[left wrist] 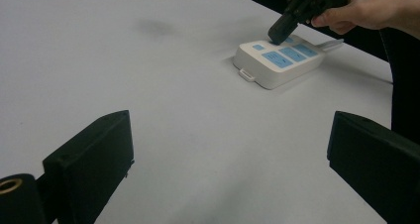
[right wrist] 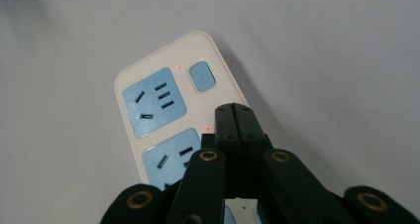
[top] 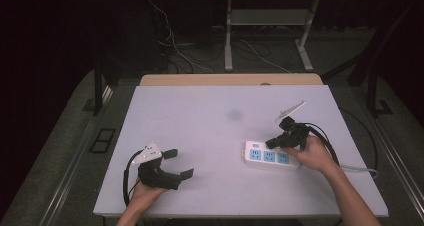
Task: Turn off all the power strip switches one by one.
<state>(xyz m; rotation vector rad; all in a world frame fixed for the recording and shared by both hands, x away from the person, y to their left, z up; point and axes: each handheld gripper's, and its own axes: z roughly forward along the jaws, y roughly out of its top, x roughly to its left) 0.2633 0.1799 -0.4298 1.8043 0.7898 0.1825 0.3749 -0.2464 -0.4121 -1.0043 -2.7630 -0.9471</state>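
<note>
A white power strip (top: pixel 270 157) with blue socket faces lies on the right half of the table, its cable running off to the right. My right gripper (top: pixel 272 143) hovers over its left end, jaws pressed together with nothing between them. In the right gripper view the shut tips (right wrist: pixel 236 116) sit just short of the blue switch button (right wrist: pixel 202 76), and small red lights glow on the strip (right wrist: pixel 153 100). My left gripper (top: pixel 179 164) rests near the table's front left, wide open and empty. In the left gripper view its jaws frame the strip (left wrist: pixel 277 60) and the right gripper (left wrist: pixel 278 31).
The white table top (top: pixel 200 121) has a wooden strip along its far edge. A faint dark smudge (top: pixel 234 115) marks the middle of the table. Cables and desk legs lie on the floor beyond.
</note>
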